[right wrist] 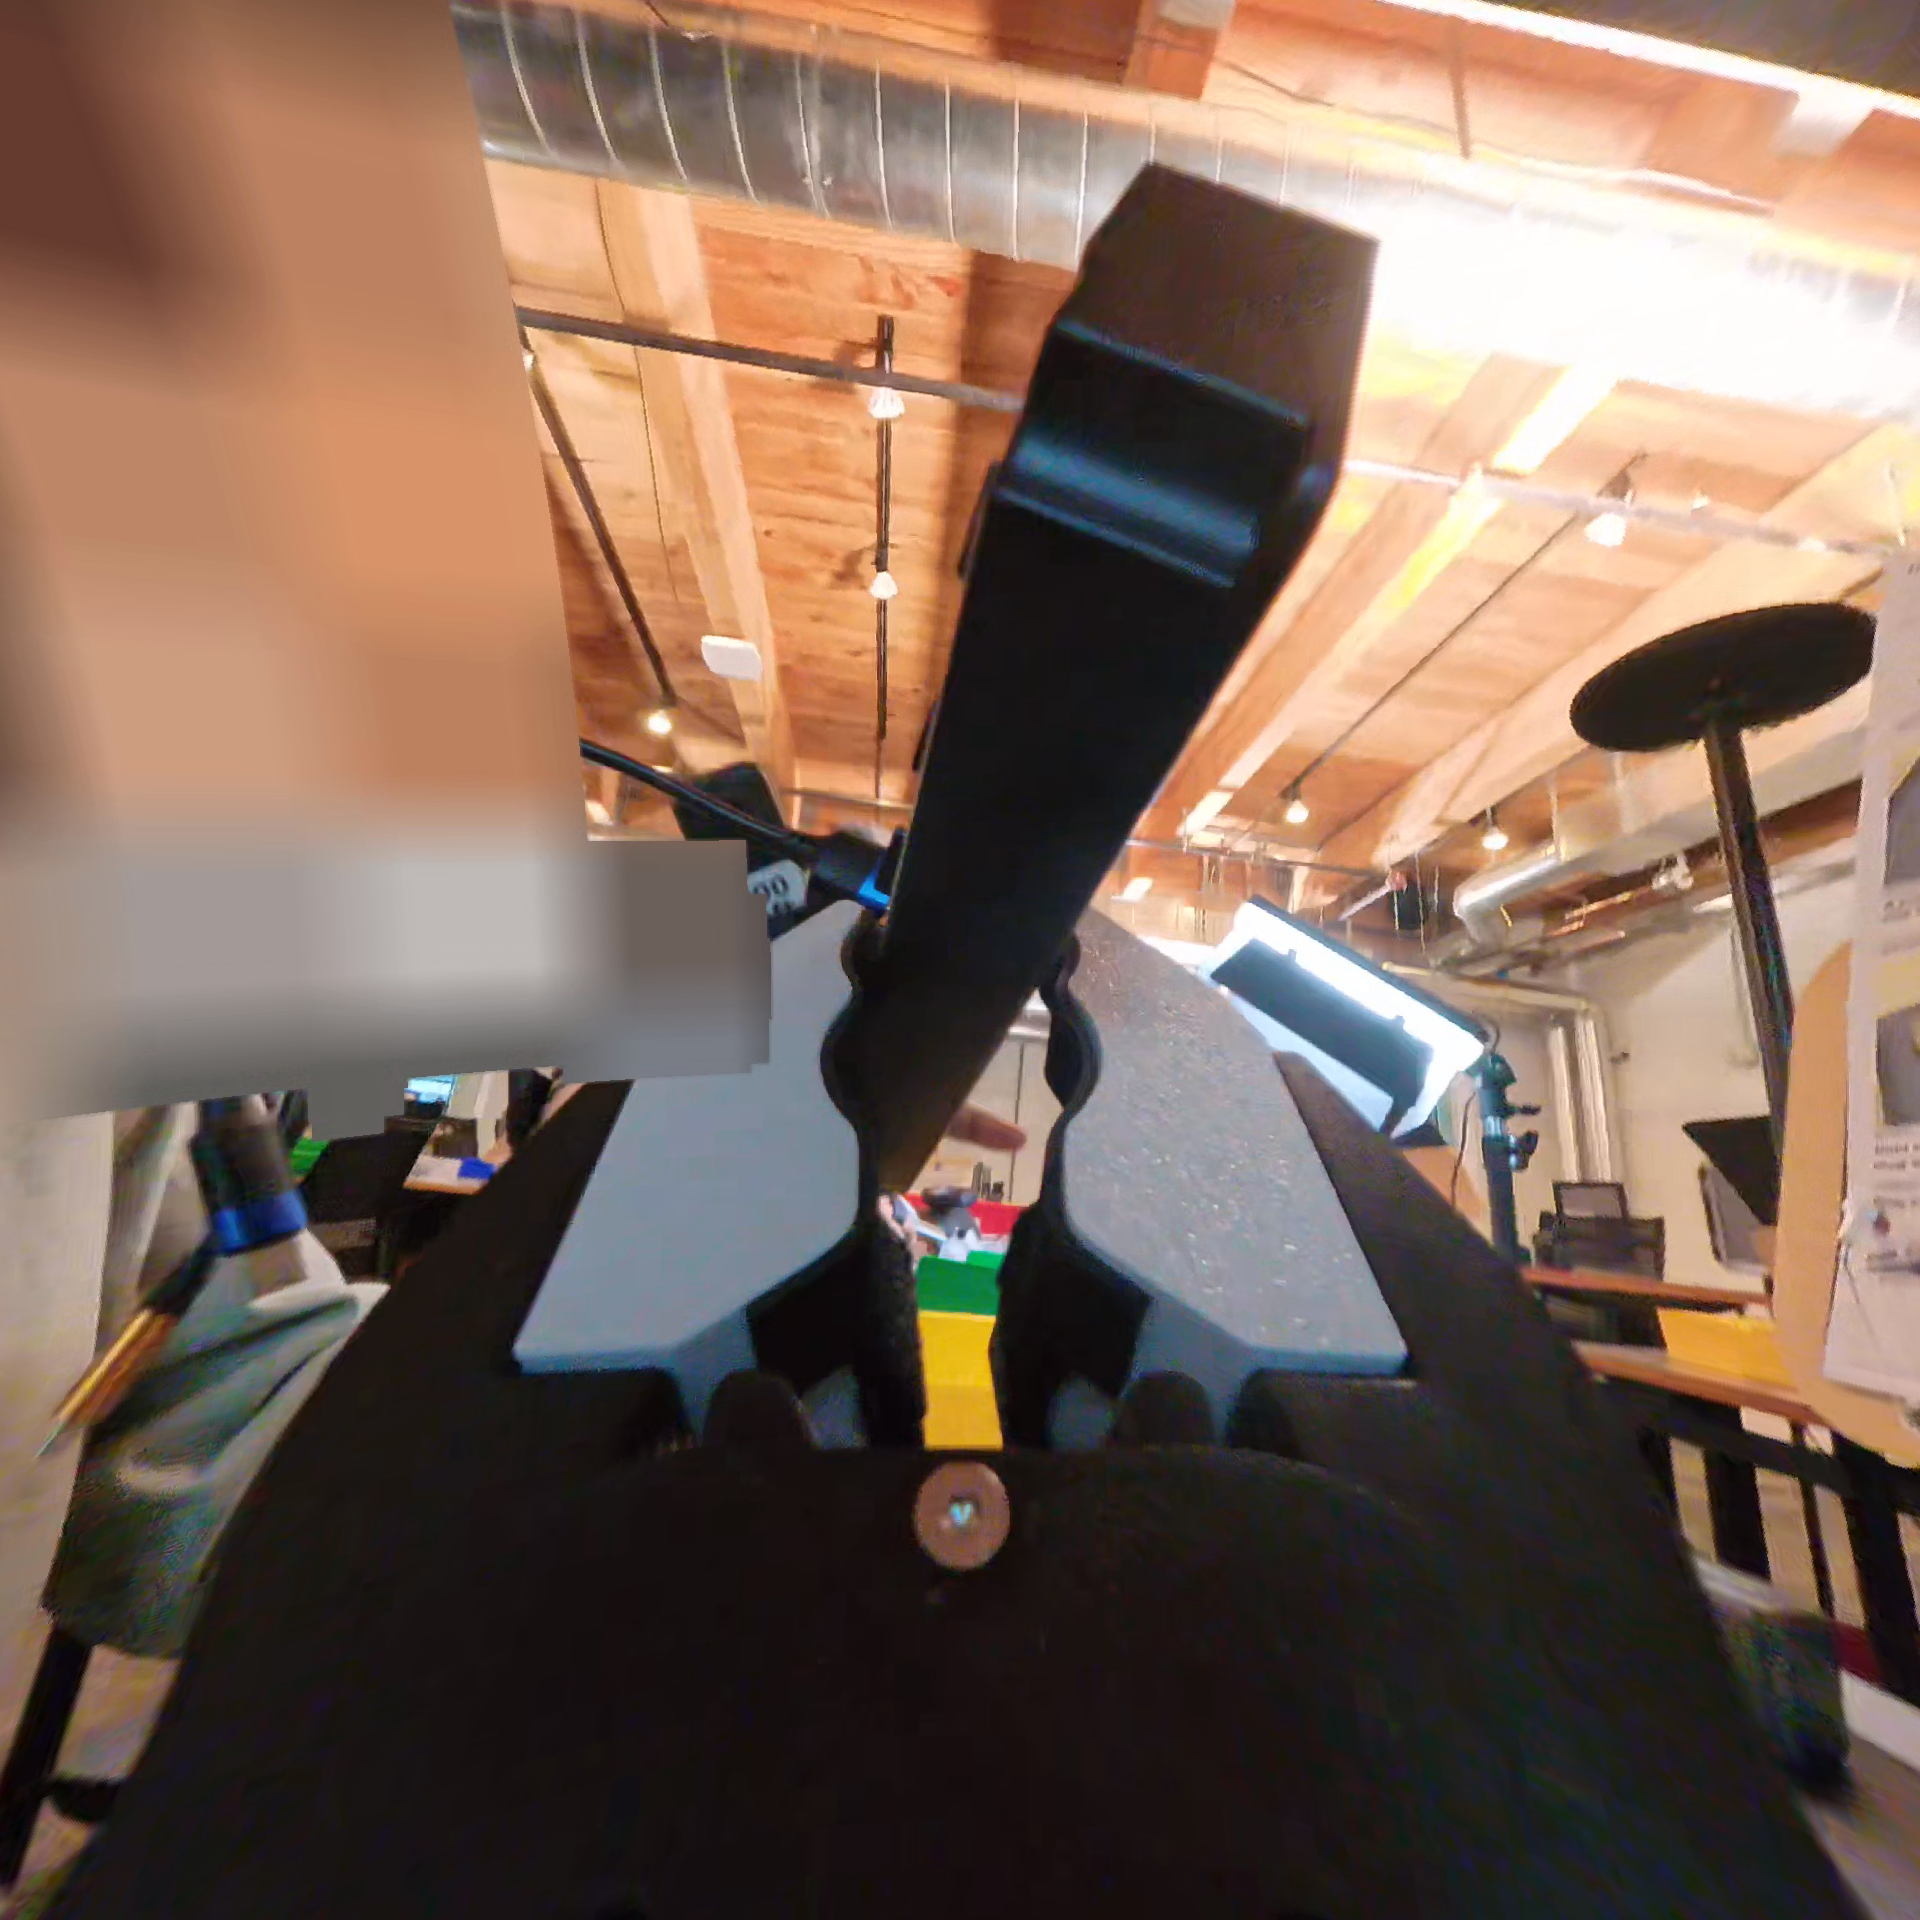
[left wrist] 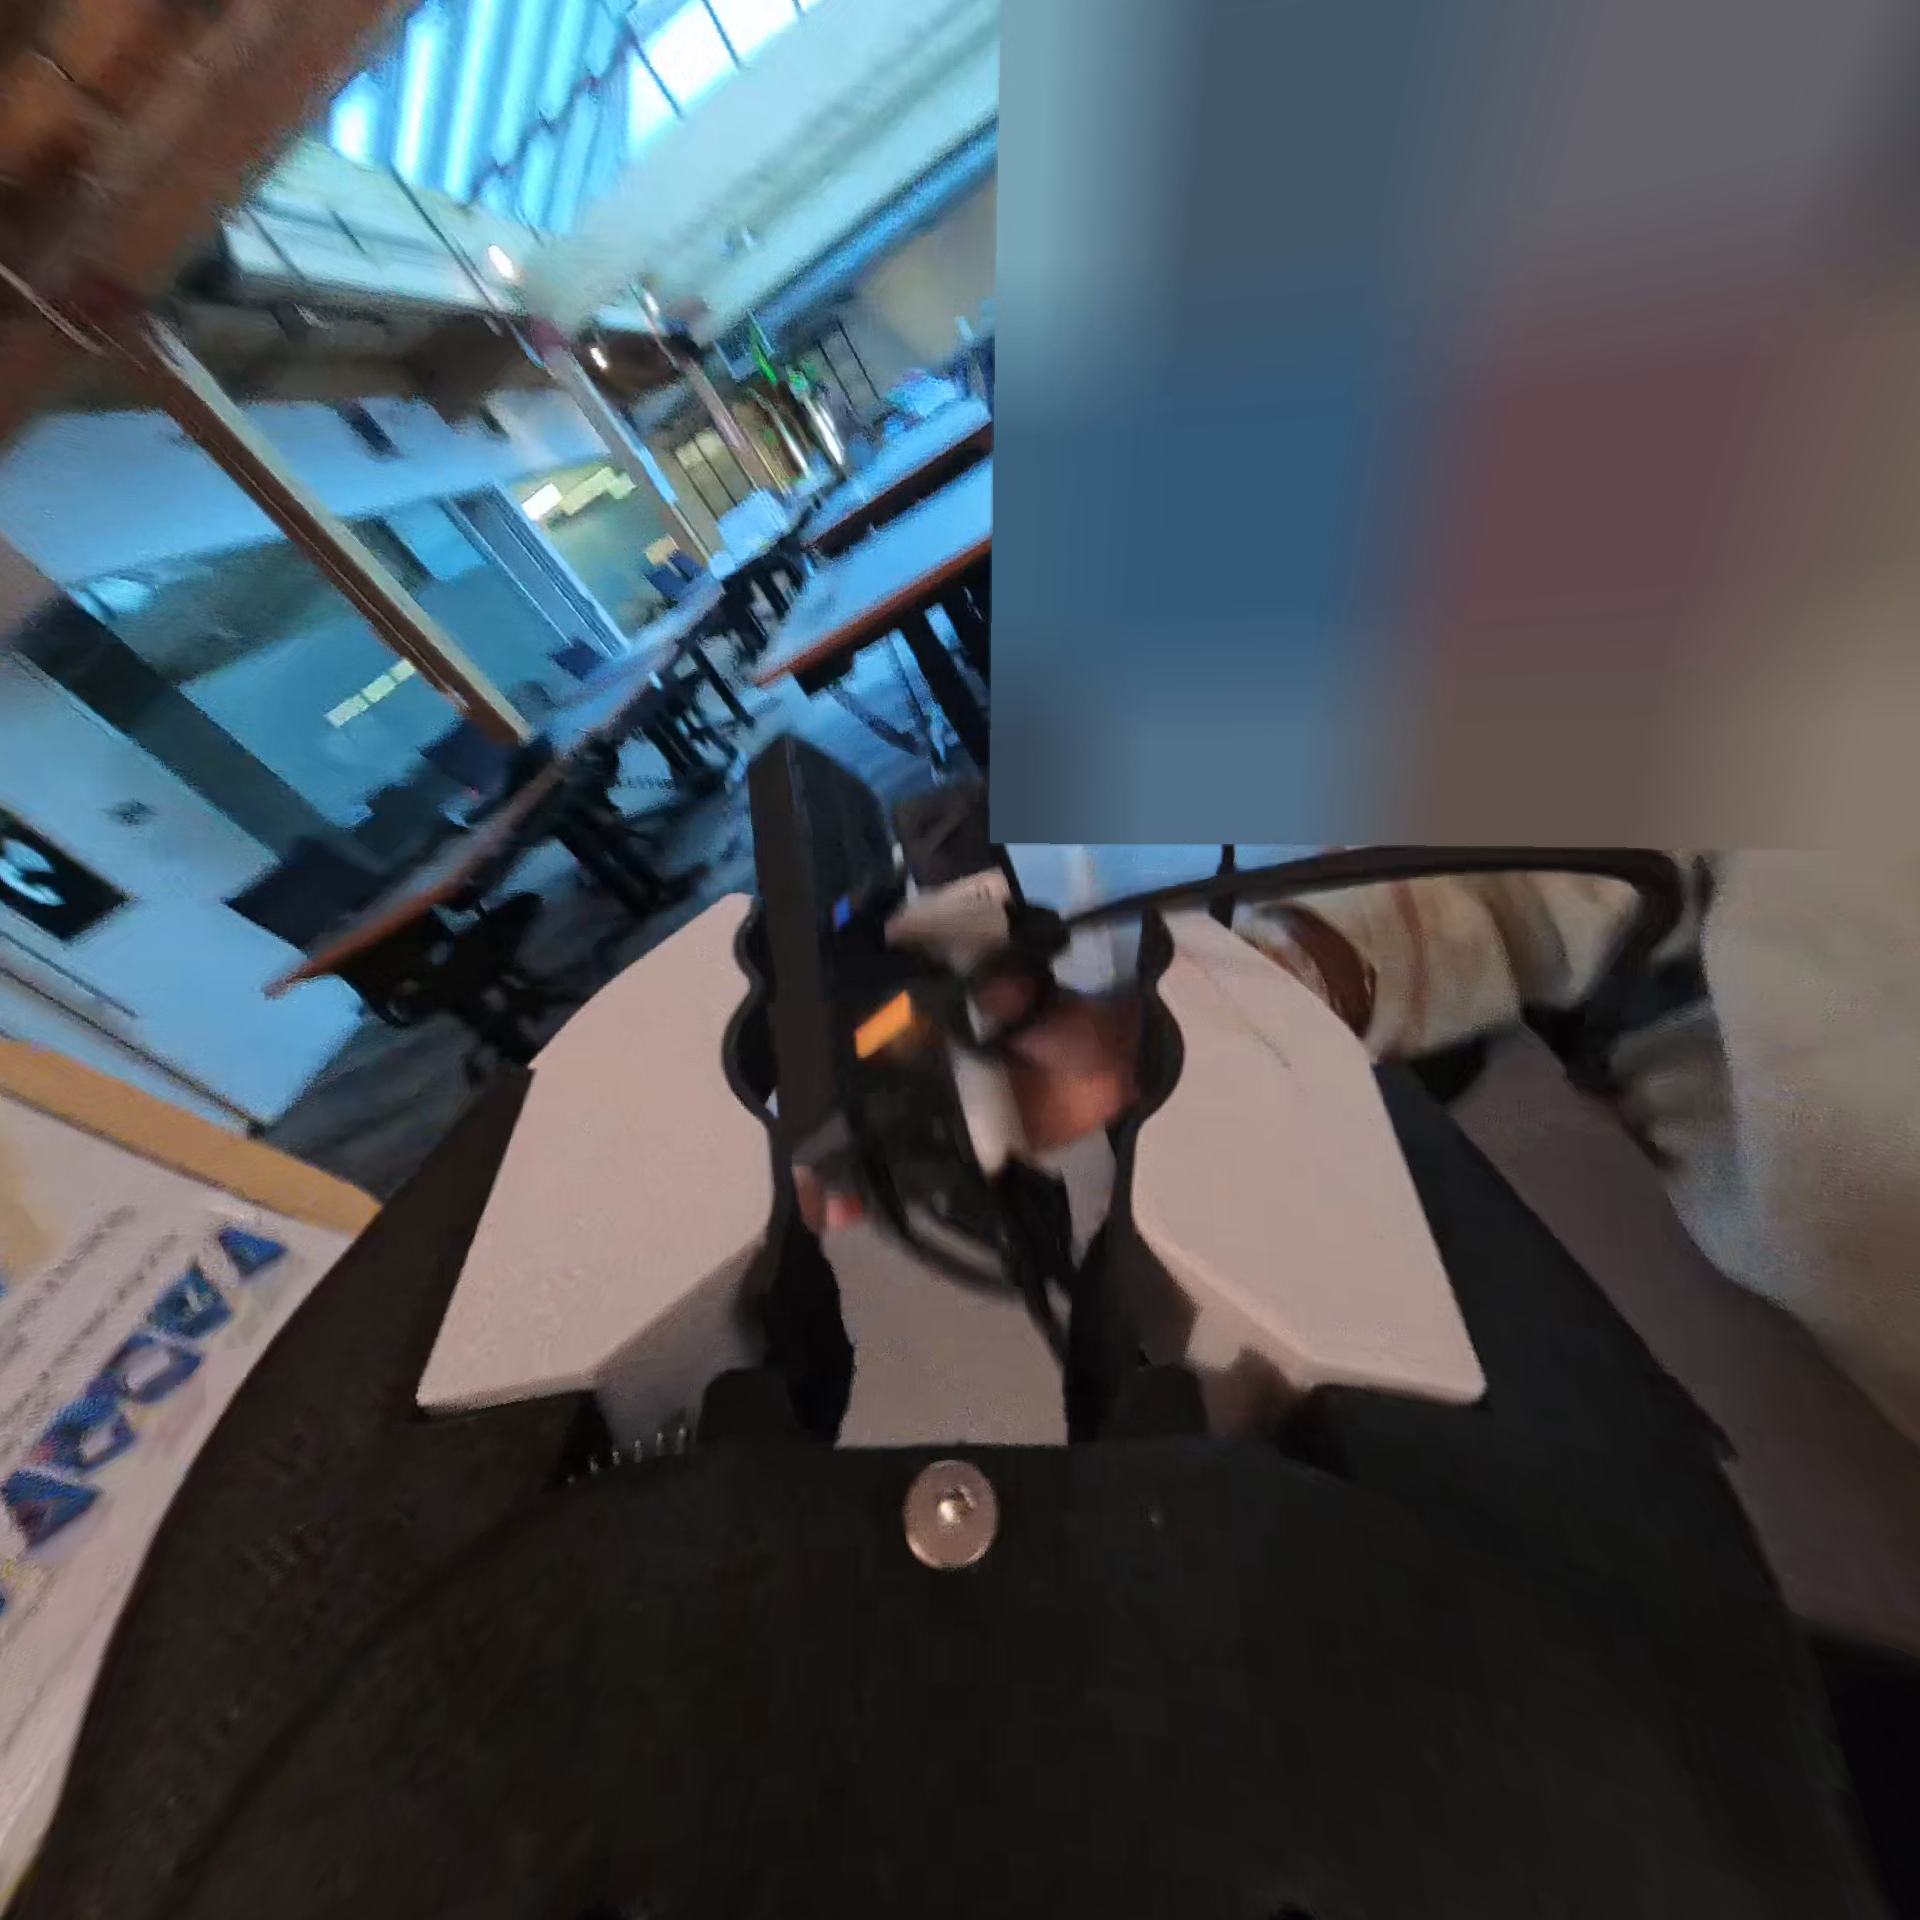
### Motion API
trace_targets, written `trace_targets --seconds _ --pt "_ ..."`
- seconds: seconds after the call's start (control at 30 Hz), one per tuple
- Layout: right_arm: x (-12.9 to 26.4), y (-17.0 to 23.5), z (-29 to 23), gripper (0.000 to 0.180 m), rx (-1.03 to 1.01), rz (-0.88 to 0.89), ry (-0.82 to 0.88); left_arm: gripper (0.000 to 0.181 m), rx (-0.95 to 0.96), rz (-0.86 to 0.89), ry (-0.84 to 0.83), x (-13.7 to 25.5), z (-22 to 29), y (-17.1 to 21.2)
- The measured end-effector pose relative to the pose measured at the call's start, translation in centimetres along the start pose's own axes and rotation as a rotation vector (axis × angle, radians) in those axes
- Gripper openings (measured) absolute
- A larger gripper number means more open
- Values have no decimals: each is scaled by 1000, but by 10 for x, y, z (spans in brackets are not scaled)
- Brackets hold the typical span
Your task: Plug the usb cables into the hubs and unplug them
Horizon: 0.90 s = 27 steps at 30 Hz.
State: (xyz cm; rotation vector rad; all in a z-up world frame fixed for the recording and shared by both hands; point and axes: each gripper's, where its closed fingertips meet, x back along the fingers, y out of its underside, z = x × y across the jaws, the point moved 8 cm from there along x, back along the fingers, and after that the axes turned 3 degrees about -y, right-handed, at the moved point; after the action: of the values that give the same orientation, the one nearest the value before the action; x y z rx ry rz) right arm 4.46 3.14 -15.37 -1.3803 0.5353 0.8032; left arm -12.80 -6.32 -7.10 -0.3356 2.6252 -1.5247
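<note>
In the right wrist view my right gripper (right wrist: 961,966) is shut on a long black USB hub (right wrist: 1101,675), raised and pointing up toward the ceiling. A blue USB plug (right wrist: 864,875) with a black cable (right wrist: 675,795) sits at the hub's left side near my fingertips. In the blurred left wrist view my left gripper (left wrist: 951,935) is open, its jaws wide apart. The same hub (left wrist: 795,935) shows edge-on just inside the left finger. Beyond it are the right gripper's body and a hand (left wrist: 1070,1081). A black cable (left wrist: 1351,868) arcs off to the right.
A person in a light sleeve (left wrist: 1455,966) is close on the right. A table edge with a printed sheet (left wrist: 125,1382) lies at lower left. Rows of tables (left wrist: 883,582) stand behind. Stacked coloured bricks (right wrist: 961,1351), a light panel (right wrist: 1340,997) and a black stand (right wrist: 1735,831) lie beyond.
</note>
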Motion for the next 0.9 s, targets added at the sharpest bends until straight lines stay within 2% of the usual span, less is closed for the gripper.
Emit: trace_targets --seconds 0.03,0.13,0.2,0.27,0.33,0.4,0.5,0.57,0.63,0.73,0.8,0.83,0.9 --pt "1 -5 -1 30 13 35 -7 64 -9 -70 2 8 -2 8" --pt "5 -14 -2 30 72 79 -34 61 -196 -406 -115 32 -11 35" --pt "3 -12 -5 30 125 11 -70 61 -174 -362 -196 38 -18 33" --pt "-1 -7 -8 30 183 -90 -102 61 -41 -187 -282 32 -27 20" --pt "-4 -2 -11 30 239 -174 -123 60 89 -65 -263 18 -29 11" --pt "-6 1 -14 30 259 -201 -141 61 160 -124 -190 0 -24 17" --pt "-8 3 -18 31 274 -238 -179 62 100 -297 -121 -23 -14 37" --pt "-9 7 -20 31 307 -307 -196 68 83 -381 -74 -32 -7 45" --pt "-10 10 -22 31 326 -343 -220 67 58 -442 -23 -37 0 51" --pt "-13 13 -26 31 334 -365 -255 39 35 -506 49 -51 8 60" --pt "-10 9 -21 27 352 -351 -192 33 -22 -494 -1 -53 4 58" --pt "-8 4 -17 30 361 -298 -119 28 -52 -459 -51 -51 -1 54" --pt "-3 -13 -6 35 327 -126 52 27 -148 -462 -214 -46 -12 46"
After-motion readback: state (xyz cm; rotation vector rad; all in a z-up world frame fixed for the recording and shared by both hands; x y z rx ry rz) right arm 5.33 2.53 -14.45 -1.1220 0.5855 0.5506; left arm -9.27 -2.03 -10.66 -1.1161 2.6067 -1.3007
